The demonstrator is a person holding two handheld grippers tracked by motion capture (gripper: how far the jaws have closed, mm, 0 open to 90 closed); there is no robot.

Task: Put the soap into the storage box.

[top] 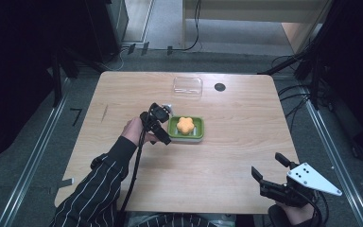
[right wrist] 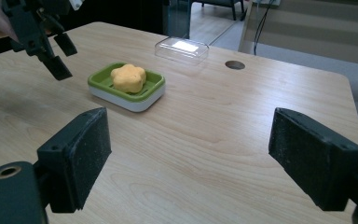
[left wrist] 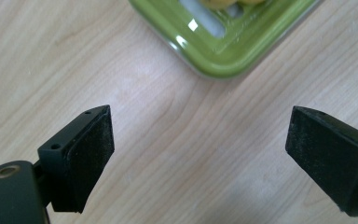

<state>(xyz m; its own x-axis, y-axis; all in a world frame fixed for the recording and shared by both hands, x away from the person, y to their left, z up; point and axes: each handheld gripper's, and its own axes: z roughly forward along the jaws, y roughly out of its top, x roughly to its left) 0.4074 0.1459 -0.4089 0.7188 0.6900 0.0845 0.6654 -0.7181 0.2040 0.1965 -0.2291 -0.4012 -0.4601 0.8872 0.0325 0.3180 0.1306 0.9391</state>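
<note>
Soap dish (top: 186,128), green, orange soap (top: 185,125) inside: table centre, long axis parallel to near edge. Left hand-held gripper (top: 163,124) just beside its left end, spread, empty. Right hand-held gripper (top: 267,171) spread, near-right corner, well apart.

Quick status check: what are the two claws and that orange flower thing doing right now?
Left claw open, empty, beside the green dish. Right claw open, empty, at the near table edge. Orange flower soap sits in the dish. Clear lid lies apart, nothing blocking.
</note>
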